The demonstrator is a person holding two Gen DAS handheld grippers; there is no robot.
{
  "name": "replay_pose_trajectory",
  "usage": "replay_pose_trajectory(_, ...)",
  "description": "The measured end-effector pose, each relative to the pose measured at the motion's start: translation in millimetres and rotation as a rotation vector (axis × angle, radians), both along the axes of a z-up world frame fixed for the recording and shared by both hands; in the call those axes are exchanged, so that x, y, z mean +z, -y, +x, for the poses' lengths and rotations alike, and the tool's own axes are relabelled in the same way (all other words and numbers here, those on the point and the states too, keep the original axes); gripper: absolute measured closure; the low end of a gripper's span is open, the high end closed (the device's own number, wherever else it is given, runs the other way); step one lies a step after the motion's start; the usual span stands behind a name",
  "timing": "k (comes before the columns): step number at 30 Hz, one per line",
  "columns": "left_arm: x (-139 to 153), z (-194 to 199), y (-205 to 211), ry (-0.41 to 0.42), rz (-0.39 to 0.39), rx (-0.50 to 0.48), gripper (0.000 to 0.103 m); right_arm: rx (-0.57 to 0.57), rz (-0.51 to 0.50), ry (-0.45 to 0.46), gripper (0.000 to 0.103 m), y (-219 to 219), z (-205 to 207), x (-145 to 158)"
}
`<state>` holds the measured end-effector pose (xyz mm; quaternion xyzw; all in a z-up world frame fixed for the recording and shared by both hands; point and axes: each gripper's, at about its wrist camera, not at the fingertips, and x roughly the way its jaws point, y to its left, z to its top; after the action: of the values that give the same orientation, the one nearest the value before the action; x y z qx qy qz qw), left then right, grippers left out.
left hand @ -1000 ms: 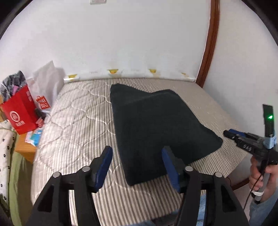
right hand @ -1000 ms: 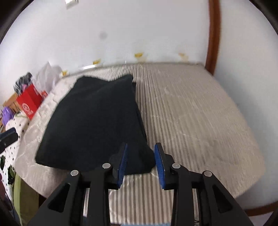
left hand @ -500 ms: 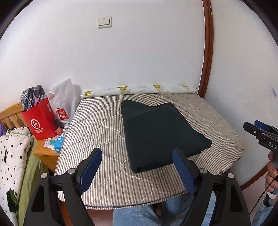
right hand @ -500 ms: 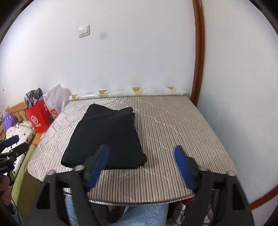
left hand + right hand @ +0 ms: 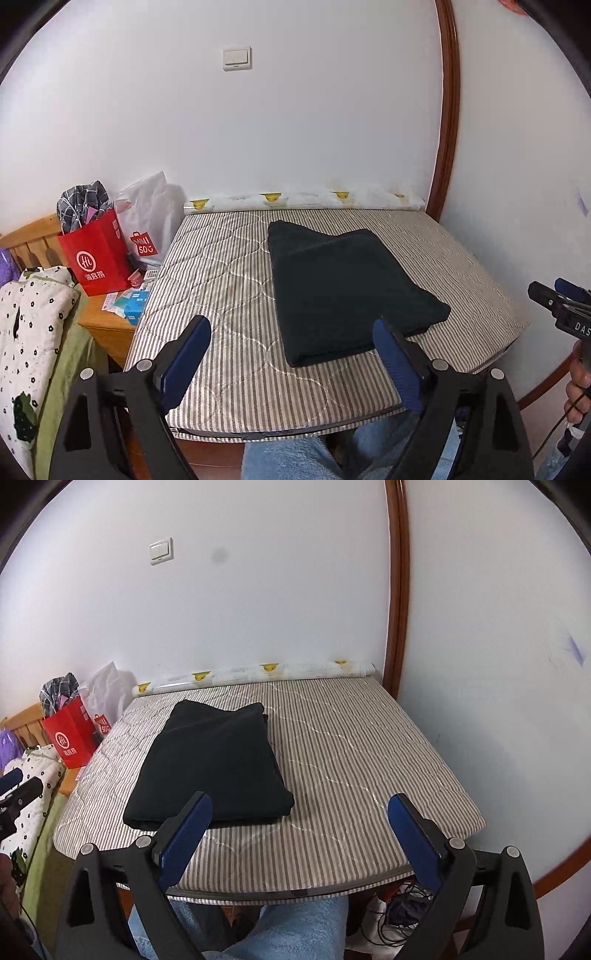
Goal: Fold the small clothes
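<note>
A: Left tool point(image 5: 291, 360) status?

B: Released. Jaws spread wide, blue pads point(image 5: 186, 360) bare, nothing between them. It hangs off the near edge of the mattress point(image 5: 221, 280), above the person's blue-clad legs point(image 5: 288, 458).

A: Right tool point(image 5: 299, 834)?

B: Same. Jaws wide apart, grasping nothing, pads point(image 5: 413, 840) clean. Also off the near edge of the mattress.

A: Where's the garment?

B: Dark folded garment point(image 5: 343, 291) lies flat on the mattress, ahead of the left tool and slightly toward its right finger. From the right tool it sits ahead and to the left point(image 5: 214, 764), its near corner just past the left finger. Neither tool touches it.

A: Fold state?

B: A compact rectangle in layers (the far end shows a lower layer sticking out past the top one). Near edge is thick and rounded.

A: Anything else around?

B: Left of the left tool: red paper bag point(image 5: 98, 254) with plaid cloth poking out, white plastic bag point(image 5: 149, 218) behind it, both on a wooden nightstand point(image 5: 105, 328) beside the mattress. A spotted white fabric point(image 5: 27, 325) sits nearer, further left. A rolled printed sheet point(image 5: 303, 199) runs along the wall at the far edge of the mattress. Light switch point(image 5: 237, 58) on the wall above.

A: Do the tools see each other?

B: Yes. The right tool shows at the right edge of the left view, the left tool at the left edge of the right view. Both well apart from the garment.
</note>
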<state>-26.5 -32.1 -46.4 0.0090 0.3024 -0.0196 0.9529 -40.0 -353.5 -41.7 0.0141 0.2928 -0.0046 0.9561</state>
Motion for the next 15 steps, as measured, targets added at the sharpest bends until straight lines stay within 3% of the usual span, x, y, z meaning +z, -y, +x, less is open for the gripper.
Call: replay_pose_trajectory(15, 0.3, 0.2, 3.5, 0.0, 0.006, 0.002, 0.013, -0.01, -0.002, -0.013, 0.007, 0.7, -1.0, -2.8)
